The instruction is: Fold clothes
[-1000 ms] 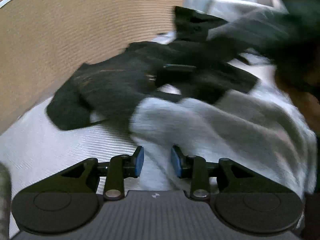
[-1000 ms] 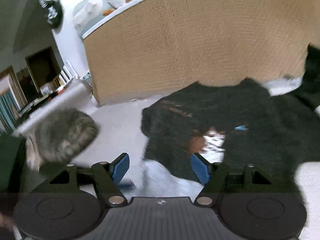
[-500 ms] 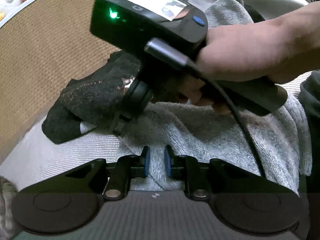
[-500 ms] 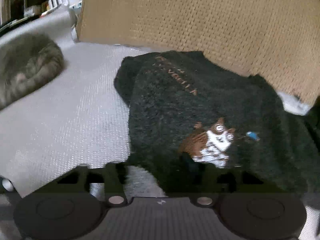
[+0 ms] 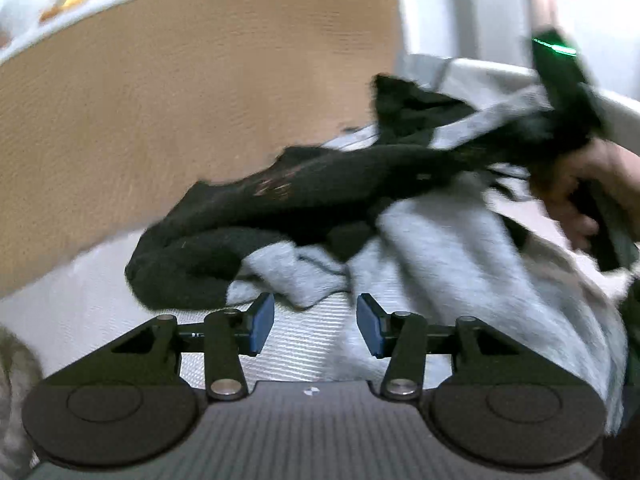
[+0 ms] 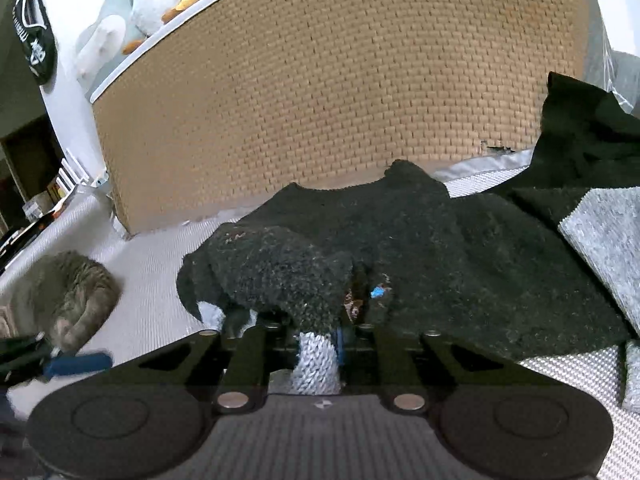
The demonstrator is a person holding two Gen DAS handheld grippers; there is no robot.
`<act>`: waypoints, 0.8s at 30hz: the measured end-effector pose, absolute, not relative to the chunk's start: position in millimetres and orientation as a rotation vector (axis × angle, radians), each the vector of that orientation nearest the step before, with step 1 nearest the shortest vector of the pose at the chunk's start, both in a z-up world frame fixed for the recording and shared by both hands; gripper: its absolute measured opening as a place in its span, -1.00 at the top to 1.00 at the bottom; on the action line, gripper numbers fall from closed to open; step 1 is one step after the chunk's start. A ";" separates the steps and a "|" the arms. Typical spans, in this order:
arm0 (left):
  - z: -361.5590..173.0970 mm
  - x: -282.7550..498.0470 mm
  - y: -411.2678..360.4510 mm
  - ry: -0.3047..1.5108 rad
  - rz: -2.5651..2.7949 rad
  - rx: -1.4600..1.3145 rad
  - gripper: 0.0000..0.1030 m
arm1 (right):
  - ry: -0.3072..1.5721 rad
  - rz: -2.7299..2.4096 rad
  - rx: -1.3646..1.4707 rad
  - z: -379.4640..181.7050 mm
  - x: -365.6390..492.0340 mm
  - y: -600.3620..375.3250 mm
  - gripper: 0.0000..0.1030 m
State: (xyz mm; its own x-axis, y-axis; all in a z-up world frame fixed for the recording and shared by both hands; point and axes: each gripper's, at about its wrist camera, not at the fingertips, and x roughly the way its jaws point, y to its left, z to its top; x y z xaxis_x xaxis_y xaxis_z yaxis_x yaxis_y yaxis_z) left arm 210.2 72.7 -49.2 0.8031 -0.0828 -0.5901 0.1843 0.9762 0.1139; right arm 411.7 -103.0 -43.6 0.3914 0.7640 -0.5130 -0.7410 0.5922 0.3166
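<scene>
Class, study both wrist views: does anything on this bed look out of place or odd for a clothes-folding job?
Yes. A grey tabby cat lies curled on the white bedcover, left of the black sweater: not laundry. Also, the woven headboard has a small torn spot near its lower right edge.

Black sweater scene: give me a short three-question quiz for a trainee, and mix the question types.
1. True or false: the left tongs grip the grey garment.
2. Which item is caught in the right tongs? A, the grey garment; B, the black sweater; C, a white towel.
3. What colour is the woven panel behind the clothes?

Key
1. False: nothing is between them, and the jaws are opening.
2. B: the jaws are closing with the sweater bunched between them.
3. Tan.
</scene>
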 end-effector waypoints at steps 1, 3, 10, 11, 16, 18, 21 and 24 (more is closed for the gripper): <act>-51.5 219.1 78.1 0.641 -0.128 0.135 0.03 | 0.670 0.957 0.043 -44.5 412.4 -102.0 0.71; -56.8 236.3 88.0 0.668 -0.099 0.058 0.03 | 0.670 0.958 0.056 -47.8 414.4 -101.3 0.71; -73.6 277.3 100.9 0.691 -0.067 -0.090 -0.01 | 0.683 0.956 0.098 -63.5 414.7 -108.7 0.71; -74.9 280.2 99.8 0.688 -0.066 -0.090 -0.01 | 0.678 0.957 0.087 -66.7 414.6 -109.4 0.70; -80.5 290.4 98.4 0.694 -0.025 -0.094 -0.03 | 0.642 0.961 0.072 -91.3 410.8 -118.0 0.67; -84.0 295.2 97.8 0.704 -0.001 -0.090 -0.03 | 0.644 0.965 0.131 -99.1 412.1 -125.1 0.65; -91.3 305.2 100.0 0.743 0.073 -0.085 0.01 | 0.628 0.970 0.129 -99.9 410.5 -126.4 0.63; -91.6 305.3 99.0 0.730 0.053 -0.060 0.68 | 0.627 0.974 0.132 -100.9 410.9 -126.7 0.62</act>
State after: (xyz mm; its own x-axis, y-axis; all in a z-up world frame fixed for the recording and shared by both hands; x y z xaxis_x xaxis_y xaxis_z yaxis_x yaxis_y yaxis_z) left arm 305.3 99.0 -91.6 0.7442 0.0272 -0.6674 -0.0690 0.9970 -0.0363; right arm 410.9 -126.7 -100.9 0.4017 0.8046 -0.4373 -0.7307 0.5695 0.3764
